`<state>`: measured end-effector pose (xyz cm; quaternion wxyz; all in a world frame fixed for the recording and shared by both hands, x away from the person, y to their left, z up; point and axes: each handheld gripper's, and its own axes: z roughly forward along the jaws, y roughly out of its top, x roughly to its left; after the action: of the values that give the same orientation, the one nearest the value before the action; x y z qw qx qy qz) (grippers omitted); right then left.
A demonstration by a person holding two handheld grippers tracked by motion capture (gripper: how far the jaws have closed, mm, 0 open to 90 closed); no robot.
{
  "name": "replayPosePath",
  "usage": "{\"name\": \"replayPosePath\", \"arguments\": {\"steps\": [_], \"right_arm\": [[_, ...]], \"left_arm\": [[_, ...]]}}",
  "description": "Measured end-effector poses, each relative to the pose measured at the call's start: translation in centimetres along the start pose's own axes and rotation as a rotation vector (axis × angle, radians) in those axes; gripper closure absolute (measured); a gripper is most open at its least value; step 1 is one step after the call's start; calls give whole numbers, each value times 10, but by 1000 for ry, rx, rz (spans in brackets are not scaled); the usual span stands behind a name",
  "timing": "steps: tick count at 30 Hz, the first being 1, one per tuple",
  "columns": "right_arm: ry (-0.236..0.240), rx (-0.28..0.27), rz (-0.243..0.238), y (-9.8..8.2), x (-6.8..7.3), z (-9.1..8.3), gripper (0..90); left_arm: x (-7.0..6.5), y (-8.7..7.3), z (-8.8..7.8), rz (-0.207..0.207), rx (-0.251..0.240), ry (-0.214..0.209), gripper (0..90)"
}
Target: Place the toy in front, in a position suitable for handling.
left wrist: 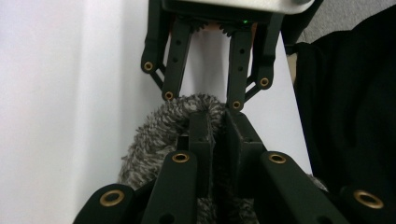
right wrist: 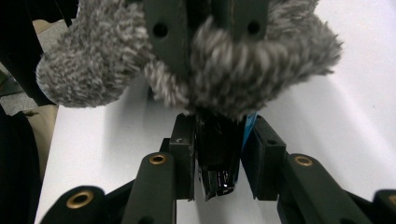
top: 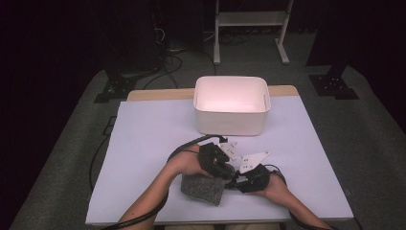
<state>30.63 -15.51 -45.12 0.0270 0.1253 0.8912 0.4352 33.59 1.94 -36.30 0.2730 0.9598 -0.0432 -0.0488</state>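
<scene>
near the desk's (top: 143,143) front edge, a fuzzy grey sock (top: 203,189) lay gripped by both tools: the left tool (top: 221,168) clamped narrow on its fabric, the right tool (top: 238,181) pinching a dark glossy piece at its edge. farther back, by the far edge, stood a white bin (top: 231,106).

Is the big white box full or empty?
Empty, as far as shown: the high view looks into the white box and sees bare pale walls and floor, though its near wall hides part.
</scene>
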Motion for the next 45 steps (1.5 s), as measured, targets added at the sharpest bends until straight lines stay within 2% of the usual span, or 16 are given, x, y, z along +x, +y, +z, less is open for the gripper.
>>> {"name": "replayPosePath", "arguments": {"steps": [4,10,17,23,27,30,33,39,45], "right_arm": [[-7,7,-15,1,2,0,664],[-10,15,-18,1,3,1,665],[-11,21,-35,2,2,1,665],[-7,18,-17,2,2,1,665],[-1,16,-10,1,0,2,665],[-1,15,-8,1,0,2,664],[-2,14,-8,2,0,2,663],[-1,14,-4,2,-1,4,657],[-4,18,-7,3,0,5,654]], "left_arm": [[0,-10,-7,-12,-2,2,815],[-3,-37,-26,-67,8,33,810],[-8,-76,-47,-141,-35,57,803],[-10,-99,-60,-186,-48,109,799],[-12,-109,-61,-206,-64,107,800],[-12,-106,-60,-192,-62,99,800],[-10,-96,-58,-171,-50,91,800],[-6,-64,-44,-99,-32,85,811],[-1,-32,-23,-37,-12,43,824]]}}
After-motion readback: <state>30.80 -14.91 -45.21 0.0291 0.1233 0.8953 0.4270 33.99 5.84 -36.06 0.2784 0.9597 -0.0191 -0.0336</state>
